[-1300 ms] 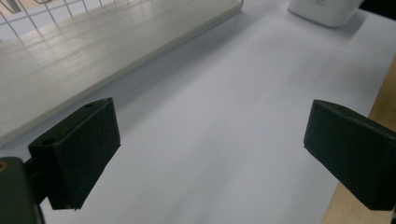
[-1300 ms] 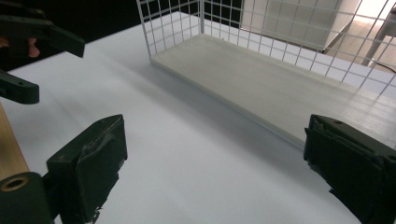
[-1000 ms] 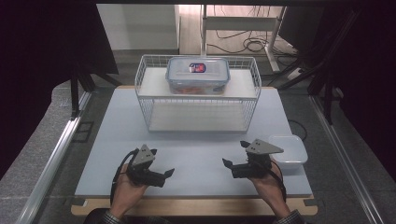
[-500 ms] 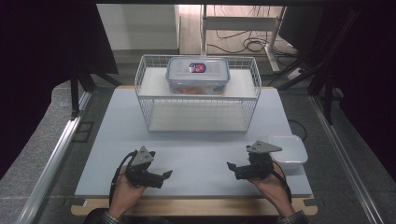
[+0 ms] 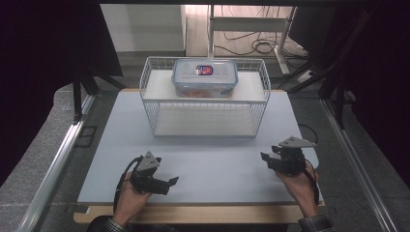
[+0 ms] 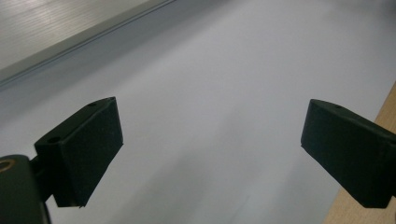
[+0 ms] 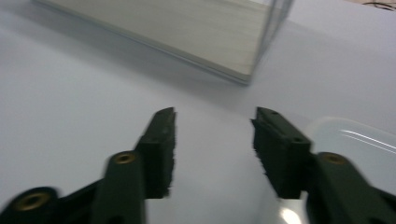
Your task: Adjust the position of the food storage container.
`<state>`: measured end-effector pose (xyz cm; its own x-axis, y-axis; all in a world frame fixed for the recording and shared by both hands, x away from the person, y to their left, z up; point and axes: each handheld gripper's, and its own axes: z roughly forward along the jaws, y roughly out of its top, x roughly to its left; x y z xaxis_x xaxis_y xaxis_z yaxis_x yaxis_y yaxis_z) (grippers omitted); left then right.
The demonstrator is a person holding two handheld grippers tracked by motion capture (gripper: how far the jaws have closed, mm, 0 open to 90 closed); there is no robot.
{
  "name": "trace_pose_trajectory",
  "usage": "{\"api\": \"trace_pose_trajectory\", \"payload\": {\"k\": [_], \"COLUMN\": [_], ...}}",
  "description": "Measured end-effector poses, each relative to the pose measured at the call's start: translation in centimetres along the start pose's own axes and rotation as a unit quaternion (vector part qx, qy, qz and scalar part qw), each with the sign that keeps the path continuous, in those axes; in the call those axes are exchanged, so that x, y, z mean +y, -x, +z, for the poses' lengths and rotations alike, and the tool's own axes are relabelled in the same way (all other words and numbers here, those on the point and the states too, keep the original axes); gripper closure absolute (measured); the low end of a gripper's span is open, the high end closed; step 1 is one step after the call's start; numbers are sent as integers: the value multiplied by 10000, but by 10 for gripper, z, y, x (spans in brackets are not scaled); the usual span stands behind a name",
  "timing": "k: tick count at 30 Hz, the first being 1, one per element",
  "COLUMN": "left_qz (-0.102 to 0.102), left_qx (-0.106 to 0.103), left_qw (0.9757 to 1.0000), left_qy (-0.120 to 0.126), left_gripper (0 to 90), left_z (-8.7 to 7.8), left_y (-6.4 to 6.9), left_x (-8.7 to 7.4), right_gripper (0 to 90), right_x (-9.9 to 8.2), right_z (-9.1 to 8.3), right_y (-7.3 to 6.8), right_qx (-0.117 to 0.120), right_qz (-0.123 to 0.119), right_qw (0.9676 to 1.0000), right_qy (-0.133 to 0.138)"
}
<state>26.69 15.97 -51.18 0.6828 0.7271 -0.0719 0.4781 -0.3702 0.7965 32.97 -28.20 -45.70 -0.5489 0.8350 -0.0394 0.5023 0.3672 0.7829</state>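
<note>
The lid (image 7: 359, 140), a clear plastic piece, lies flat on the table (image 5: 212, 159) near its right edge, just beside the right gripper (image 7: 214, 126); in the right gripper view it sits to the right of the jaws, partly behind the right one, and whether it touches that jaw I cannot tell. That gripper (image 5: 265, 158) is held low over the table by the person's right hand (image 5: 302, 186), its jaws pointing left across the surface. The jaws have just been closing and now stand partway apart with nothing between them but bare table. On the other side, the left gripper (image 5: 173, 181) rests near the front edge in the left hand (image 5: 129, 198), pointing right, and its jaws are spread wide over empty table (image 6: 210, 116), pinching nothing. The two grippers are well apart. Farther back, in the middle of the table, stands a white wire rack (image 5: 208, 116) with a wooden shelf on top and another at its base. On the upper shelf sits a closed box (image 5: 205, 79), clear plastic with a blue and red label on its lid and something orange inside.
</note>
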Motion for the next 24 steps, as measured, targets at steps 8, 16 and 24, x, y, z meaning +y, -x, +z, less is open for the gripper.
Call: {"api": "trace_pose_trajectory", "payload": {"k": [8, 16, 24], "left_qz": [50, -18, -35], "left_qx": [-50, -65, -71], "left_qw": [9999, 10000, 10000], "left_qy": [-75, -44, -46], "left_gripper": [55, 55, 55], "left_z": [3, 3, 3], "left_y": [2, 0, -1], "left_x": [0, 0, -1], "right_gripper": [896, 898, 898], "right_x": [-5, -17, -30], "right_z": [-19, -37, -45], "right_y": [40, 82, 107], "right_qx": [-452, -1040, -1460], "right_qz": [29, 572, 779], "right_qw": [9989, 9929, 9861], "right_qy": [-88, -73, -141]}}
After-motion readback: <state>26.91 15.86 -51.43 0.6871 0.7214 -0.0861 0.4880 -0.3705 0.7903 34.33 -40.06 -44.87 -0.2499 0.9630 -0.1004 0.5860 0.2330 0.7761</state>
